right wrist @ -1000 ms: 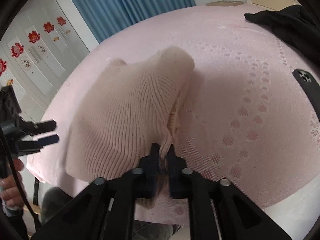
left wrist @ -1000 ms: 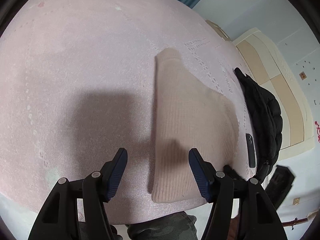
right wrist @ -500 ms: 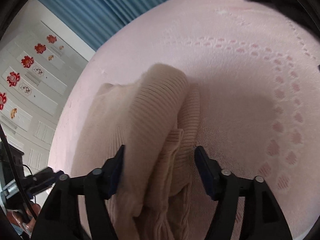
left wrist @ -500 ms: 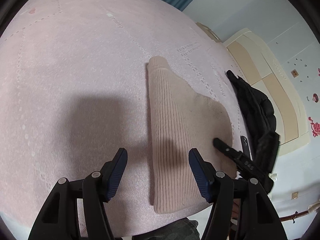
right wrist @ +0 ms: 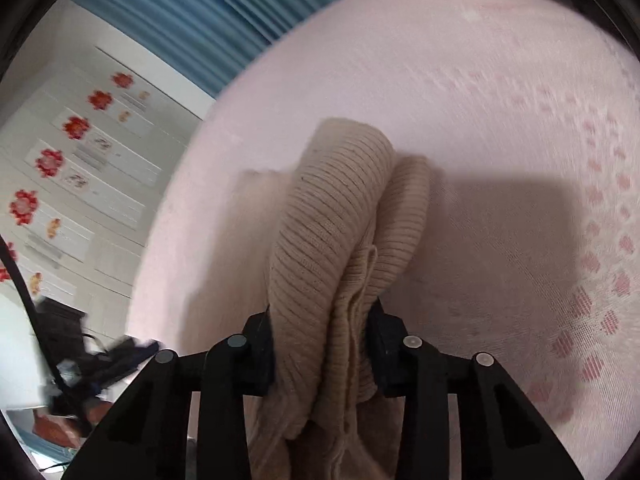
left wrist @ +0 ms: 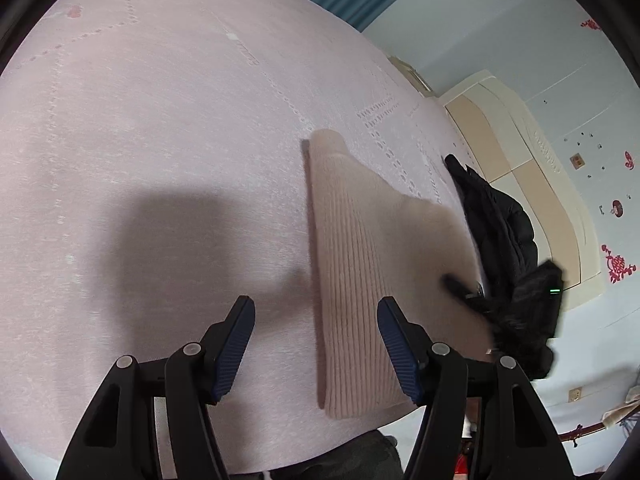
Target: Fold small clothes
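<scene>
Your right gripper (right wrist: 322,320), which let go of a thin edge a second ago, has just been closing and now pinches a thick bunched roll of the beige knit sweater (left wrist: 360,272) on the pink bedspread (left wrist: 160,140). Your left gripper (left wrist: 316,344) hovers spread, empty. The knit is soft, stretchy and floppy, so grip through all layers.

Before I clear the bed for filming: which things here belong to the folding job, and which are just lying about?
Belongs to the job:
- beige ribbed knit garment, bunched between the right gripper's pads
- left gripper, open, empty
- pink bedspread, the folding surface

Just lying about:
- black jacket at the bed's edge
</scene>
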The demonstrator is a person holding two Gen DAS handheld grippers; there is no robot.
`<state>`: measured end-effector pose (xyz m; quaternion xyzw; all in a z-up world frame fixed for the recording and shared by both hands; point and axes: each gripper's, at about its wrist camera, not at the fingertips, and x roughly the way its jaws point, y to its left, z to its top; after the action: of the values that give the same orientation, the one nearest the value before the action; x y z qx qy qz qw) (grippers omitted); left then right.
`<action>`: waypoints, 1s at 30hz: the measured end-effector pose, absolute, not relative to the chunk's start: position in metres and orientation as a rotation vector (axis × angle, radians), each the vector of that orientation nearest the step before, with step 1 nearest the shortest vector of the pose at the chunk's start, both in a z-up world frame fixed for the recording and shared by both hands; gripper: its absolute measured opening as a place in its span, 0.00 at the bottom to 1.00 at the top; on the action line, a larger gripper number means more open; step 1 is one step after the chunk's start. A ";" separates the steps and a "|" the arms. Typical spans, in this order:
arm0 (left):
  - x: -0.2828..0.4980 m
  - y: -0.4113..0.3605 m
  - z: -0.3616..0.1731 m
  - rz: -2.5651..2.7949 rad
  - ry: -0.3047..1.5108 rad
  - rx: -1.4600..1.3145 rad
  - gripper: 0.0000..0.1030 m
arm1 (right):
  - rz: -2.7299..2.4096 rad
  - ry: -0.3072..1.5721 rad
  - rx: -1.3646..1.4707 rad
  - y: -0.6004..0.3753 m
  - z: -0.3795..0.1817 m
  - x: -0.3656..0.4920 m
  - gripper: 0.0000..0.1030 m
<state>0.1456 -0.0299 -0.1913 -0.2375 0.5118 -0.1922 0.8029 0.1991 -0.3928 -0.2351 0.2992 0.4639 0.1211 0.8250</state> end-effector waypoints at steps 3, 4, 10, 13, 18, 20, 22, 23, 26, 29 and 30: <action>0.144 -0.016 -0.184 -0.400 1.079 -0.511 0.60 | 0.239 0.895 0.629 -0.382 -0.190 0.192 0.34; 0.145 -0.011 -0.182 -0.395 1.076 -0.513 0.60 | 0.220 0.880 0.596 -0.375 -0.174 0.191 0.34; 0.144 0.013 -0.167 -0.418 1.003 -0.560 0.60 | 0.087 0.855 0.460 -0.339 -0.114 0.192 0.34; 0.144 0.025 -0.163 -0.422 0.979 -0.569 0.60 | 0.064 0.852 0.440 -0.321 -0.098 0.202 0.34; 0.150 0.053 -0.158 -0.421 0.927 -0.619 0.60 | 0.140 0.844 0.512 -0.276 -0.087 0.233 0.34; 0.153 0.062 -0.157 -0.407 0.909 -0.613 0.60 | 0.207 0.839 0.577 -0.256 -0.092 0.251 0.34; 0.155 0.070 -0.158 -0.393 0.890 -0.597 0.60 | 0.270 0.836 0.654 -0.241 -0.101 0.268 0.34; 0.157 0.074 -0.159 -0.387 0.881 -0.590 0.60 | 0.301 0.836 0.701 -0.238 -0.108 0.274 0.34; 0.163 0.083 -0.170 -0.379 0.868 -0.576 0.60 | 0.348 0.868 0.863 -0.245 -0.152 0.292 0.34; 0.169 0.082 -0.184 -0.391 0.879 -0.568 0.60 | 0.291 0.957 0.861 -0.262 -0.210 0.300 0.34; 0.172 0.080 -0.191 -0.397 0.894 -0.561 0.60 | 0.248 0.990 0.823 -0.268 -0.226 0.301 0.35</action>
<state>0.1716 0.0796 -0.1909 -0.2660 0.4236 -0.1881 0.8453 0.3007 -0.2684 -0.2260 0.3825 0.4604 0.1152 0.7928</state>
